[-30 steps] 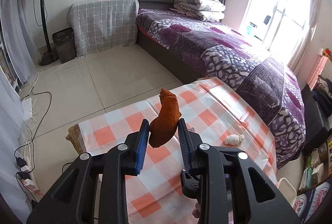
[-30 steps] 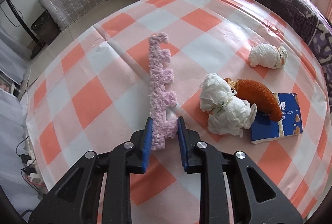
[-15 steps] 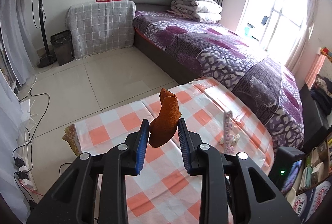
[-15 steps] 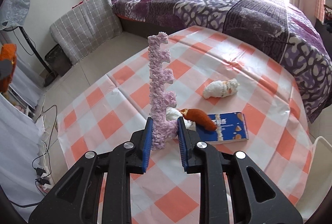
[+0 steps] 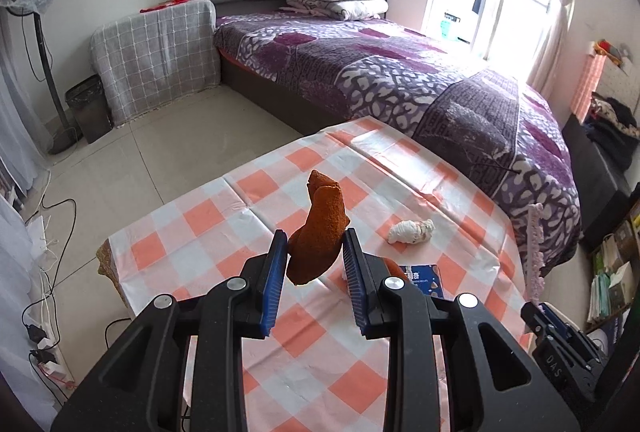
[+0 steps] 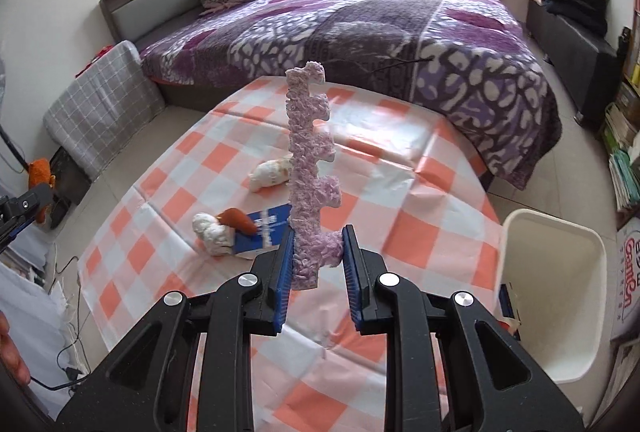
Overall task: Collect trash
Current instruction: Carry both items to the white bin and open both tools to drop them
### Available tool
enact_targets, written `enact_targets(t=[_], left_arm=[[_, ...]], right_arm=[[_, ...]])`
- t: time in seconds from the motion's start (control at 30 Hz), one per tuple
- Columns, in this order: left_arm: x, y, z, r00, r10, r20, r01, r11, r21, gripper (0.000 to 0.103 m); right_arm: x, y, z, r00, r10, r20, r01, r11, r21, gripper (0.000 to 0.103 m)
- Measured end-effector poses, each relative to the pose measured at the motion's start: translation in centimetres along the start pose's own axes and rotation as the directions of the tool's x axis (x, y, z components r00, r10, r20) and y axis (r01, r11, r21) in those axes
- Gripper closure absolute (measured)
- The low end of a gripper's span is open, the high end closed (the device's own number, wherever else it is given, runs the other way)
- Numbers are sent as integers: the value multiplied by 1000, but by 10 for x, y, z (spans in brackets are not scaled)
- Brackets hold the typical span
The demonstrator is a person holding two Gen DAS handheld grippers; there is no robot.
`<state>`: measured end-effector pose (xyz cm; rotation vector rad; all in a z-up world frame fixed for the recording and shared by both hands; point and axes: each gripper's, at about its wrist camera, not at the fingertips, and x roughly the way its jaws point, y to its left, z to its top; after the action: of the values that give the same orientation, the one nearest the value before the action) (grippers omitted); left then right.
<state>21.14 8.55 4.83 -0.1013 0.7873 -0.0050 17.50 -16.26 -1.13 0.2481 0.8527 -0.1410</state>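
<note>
My left gripper (image 5: 314,264) is shut on an orange-brown peel (image 5: 318,232) and holds it above the checked table (image 5: 224,228). My right gripper (image 6: 318,260) is shut on a long pink notched foam strip (image 6: 310,168), held upright above the table (image 6: 400,200); the strip also shows at the right of the left wrist view (image 5: 534,252). On the table lie a white crumpled tissue (image 6: 212,232), another orange peel (image 6: 238,220), a blue packet (image 6: 262,228) and a white wad (image 6: 270,174). A white bin (image 6: 552,292) stands right of the table.
A bed with a purple cover (image 5: 400,72) lies beyond the table. A dark waste basket (image 5: 88,108) and a fan stand (image 5: 48,72) are by the far wall. Cables and a power strip (image 5: 44,360) lie on the floor at left. Shelves (image 6: 624,152) stand at right.
Both grippers have lifted well above the table with their loads. The right gripper has swung right, so the white bin has come into its view.
</note>
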Motion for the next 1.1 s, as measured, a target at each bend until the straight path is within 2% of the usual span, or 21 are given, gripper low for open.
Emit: enact_targets(t=[0.33,0.57,0.63,0.7,0.8,0.93,1.03,1.1], left_arm=[[17,-70,-24,997,-50,-51,55,992,118,74],[23,-125,-43,984,-142,-103,159,971,181,74],[25,-140,-49,975,-182,-130,204,962,182,74],[27,-155,-55,961,-226,-162,254,950,181,74],[27,-179,-67,945,-264,-192,301,932,203,74],[27,-212,-85,922,-307,-236,362,900,241,74],[28,-236,-100,899,-340,-275,411,872,265,74],[29,-251,-109,878,-366,-308,450,851,271,74]], right_arm=[[-12,-101,6,995,-102,-23,105,965,240,80],[-27,-159,4,984,-170,-54,178,915,362,77],[-32,-170,4,981,-189,-50,193,904,381,61],[-41,-184,4,974,-222,-32,216,887,408,38],[-54,-205,4,960,-281,-3,252,857,450,20],[-63,-233,3,942,-335,-1,293,823,488,16],[-66,-255,0,940,-341,-17,298,798,524,15],[-66,-265,-3,941,-338,-30,299,786,541,15]])
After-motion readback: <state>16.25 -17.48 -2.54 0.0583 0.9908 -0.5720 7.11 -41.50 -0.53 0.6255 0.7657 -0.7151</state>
